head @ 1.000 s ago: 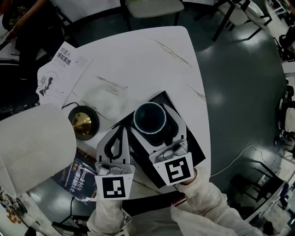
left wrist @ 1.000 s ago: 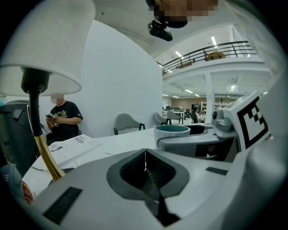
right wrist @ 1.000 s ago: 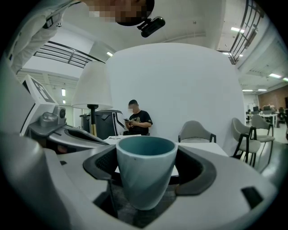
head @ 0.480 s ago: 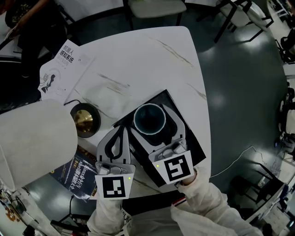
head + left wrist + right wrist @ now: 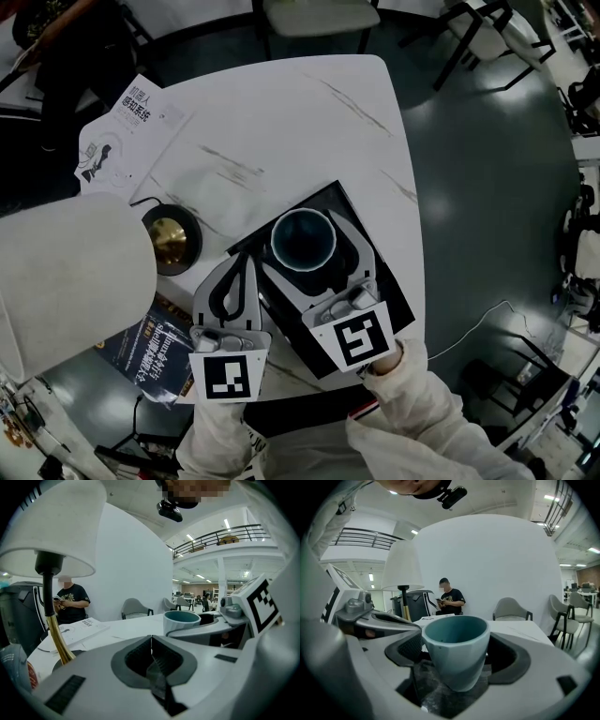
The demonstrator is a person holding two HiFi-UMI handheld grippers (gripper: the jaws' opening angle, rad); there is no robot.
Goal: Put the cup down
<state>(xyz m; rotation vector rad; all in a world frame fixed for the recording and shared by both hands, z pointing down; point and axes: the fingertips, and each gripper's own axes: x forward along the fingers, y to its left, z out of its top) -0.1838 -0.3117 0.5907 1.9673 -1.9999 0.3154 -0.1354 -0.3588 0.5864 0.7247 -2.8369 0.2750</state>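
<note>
Teal glaze covers the cup (image 5: 457, 648), which stands upright with its mouth facing up, its long axis vertical and its faceted wall narrowing toward the foot. Inside, only its own darker wall and bottom show. The right gripper (image 5: 306, 246) grips it, one jaw pressed to each side of the wall. In the head view the cup sits over the upper part of a black mat (image 5: 389, 295) on the white marble table (image 5: 281, 122). I cannot tell whether its foot touches the mat or hangs just above it.

Just beside it on the left, the left gripper (image 5: 151, 641) has its jaws together with nothing between them, tips pointing the same way as the right one's, over the mat's left edge. From the left gripper view the cup's rim rises past the right gripper's near jaw, which hides the lower wall.

Further left stands a lamp, its broad white shade (image 5: 66, 281) covering the table's near left corner and its round brass base (image 5: 171, 239) near the mat. A dark book (image 5: 150, 352) lies partly under the shade. A white booklet (image 5: 127, 131) rests at the table's far left edge, well apart from the cup. A grey chair (image 5: 314, 14) stands at the far side, and a person in a black T-shirt (image 5: 449, 599) is beyond the table
</note>
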